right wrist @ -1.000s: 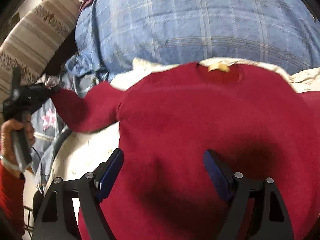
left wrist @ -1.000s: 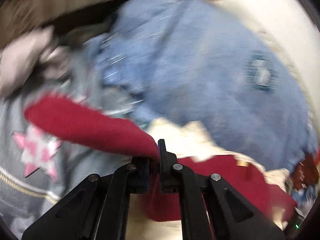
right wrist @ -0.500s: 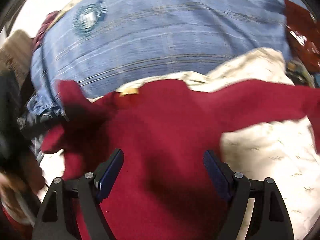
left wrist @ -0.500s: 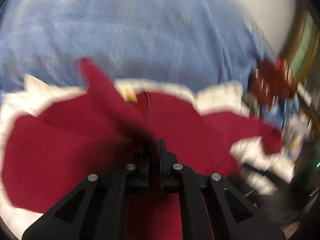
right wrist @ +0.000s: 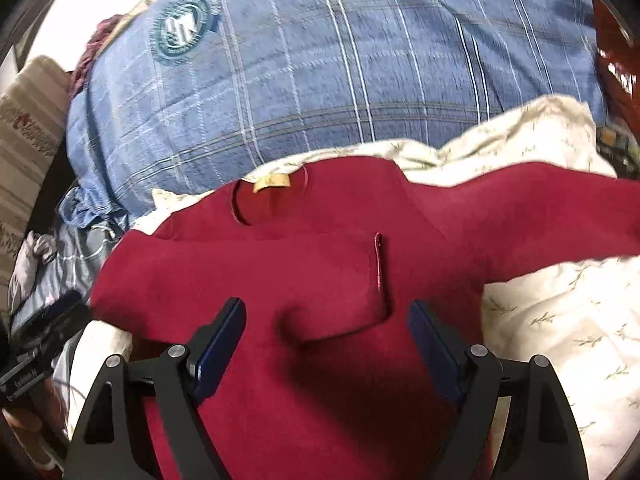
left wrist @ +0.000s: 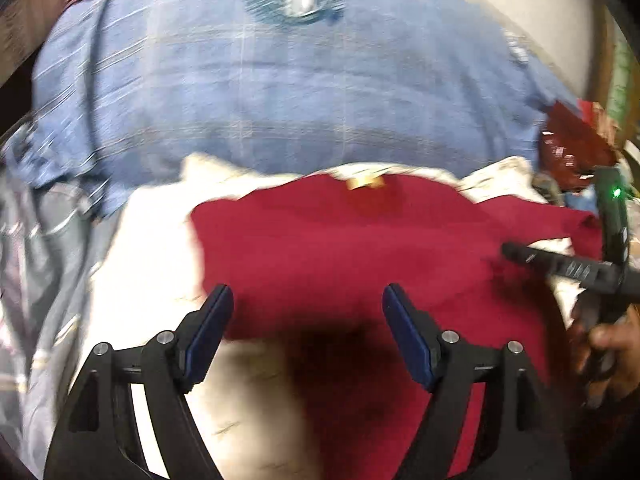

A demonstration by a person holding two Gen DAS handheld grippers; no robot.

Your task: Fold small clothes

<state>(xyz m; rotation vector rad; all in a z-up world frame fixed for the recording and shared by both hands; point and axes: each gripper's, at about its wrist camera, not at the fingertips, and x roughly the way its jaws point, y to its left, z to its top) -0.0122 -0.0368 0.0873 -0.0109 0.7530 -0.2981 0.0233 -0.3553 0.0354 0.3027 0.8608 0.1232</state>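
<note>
A dark red long-sleeved top [right wrist: 320, 280] lies flat on a cream floral sheet [right wrist: 560, 320], neck label [right wrist: 272, 182] at the far side. Its left sleeve is folded across the chest, cuff [right wrist: 378, 260] near the middle. Its right sleeve [right wrist: 540, 216] stretches out to the right. My right gripper [right wrist: 326, 320] is open and empty just above the chest. My left gripper [left wrist: 308, 306] is open and empty over the top's [left wrist: 360, 248] left edge. In the left wrist view the right gripper [left wrist: 560, 266] shows at the right.
A blue plaid blanket [right wrist: 340, 72] with a round badge [right wrist: 182, 28] lies bunched behind the top. Grey and blue clothes [right wrist: 60, 256] pile at the left. A dark red patterned cloth [left wrist: 572, 144] sits at the far right. A striped cushion [right wrist: 28, 120] is far left.
My left gripper carried the left sleeve across the chest, let go of it and opened, then drew back. The right gripper stayed open above the top.
</note>
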